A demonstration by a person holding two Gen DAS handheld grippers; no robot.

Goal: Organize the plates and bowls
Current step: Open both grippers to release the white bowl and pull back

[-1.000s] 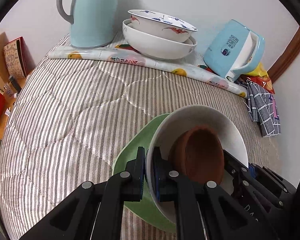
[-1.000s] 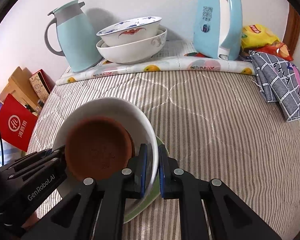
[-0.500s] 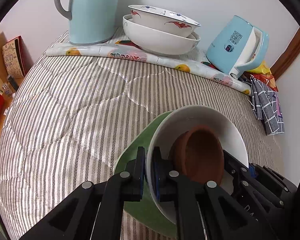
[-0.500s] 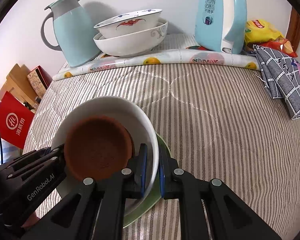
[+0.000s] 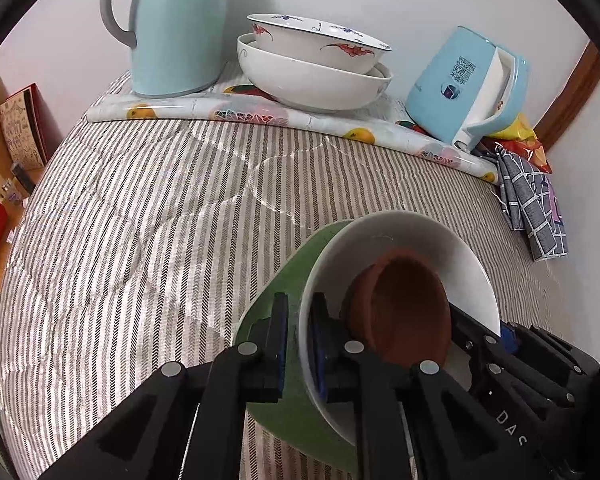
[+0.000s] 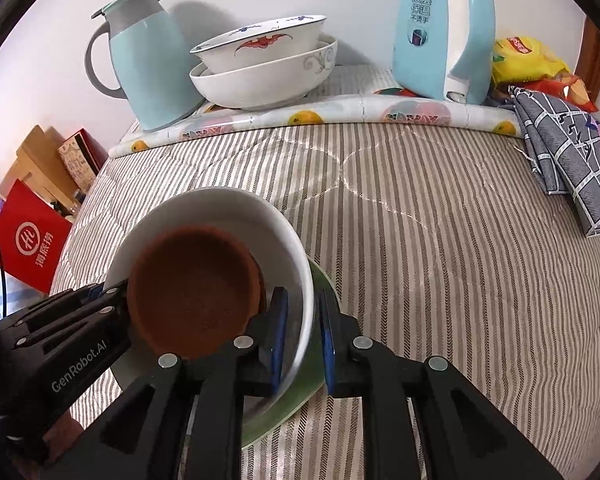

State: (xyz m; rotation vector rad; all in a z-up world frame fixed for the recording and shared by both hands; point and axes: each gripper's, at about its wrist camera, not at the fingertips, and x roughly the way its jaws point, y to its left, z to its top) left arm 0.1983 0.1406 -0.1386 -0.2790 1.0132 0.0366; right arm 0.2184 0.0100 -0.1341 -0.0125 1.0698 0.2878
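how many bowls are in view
4: brown bowl nested in white bowl on the green plate; patterned bowl stacked in large white bowl at back.

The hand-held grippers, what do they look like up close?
Each hand-held gripper, left and right, is black and angular, with two long fingers tipped in blue pads and dotted with round silver bolts. White lettering reading GenRobot.AI runs along the left one's side.
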